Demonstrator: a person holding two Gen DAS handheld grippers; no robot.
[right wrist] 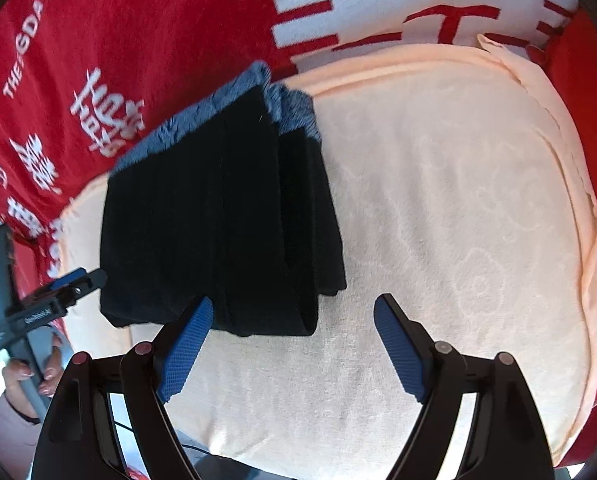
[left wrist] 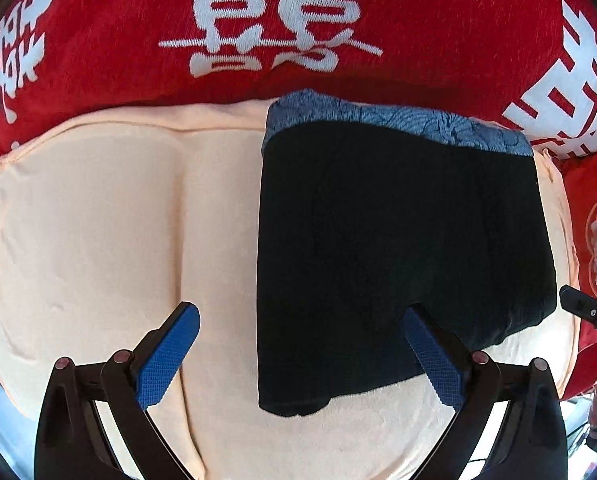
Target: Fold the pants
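— Now, item one: the pants?

— Black, folded into a compact stack, blue patterned waistband at the far edge. They lie flat on the peach towel, toward its right half in the left wrist view, toward its left half in the right wrist view. Several layers show at the near fold and along one side.

— Item two: the towel?

— Peach, soft, draped over a cushioned surface, with a crease running lengthwise through it. It rests on the red blanket.

— The blanket?

— Red with large white characters and some white lettering; it borders the towel on the far side and on both flanks.

— Item three: the left gripper?

— Blue-padded fingers spread wide, nothing between the pads. One finger hangs over bare towel, the other over the near corner of the pants; whether it touches the cloth, I cannot tell.

— Item four: the right gripper?

— Fingers likewise wide apart, gripping nothing. The left pad sits at the near edge of the pants, the right pad over plain towel.

— Anything further?

— A hand wrapped around the grey handle of the left gripper, low at the left of the right wrist view.
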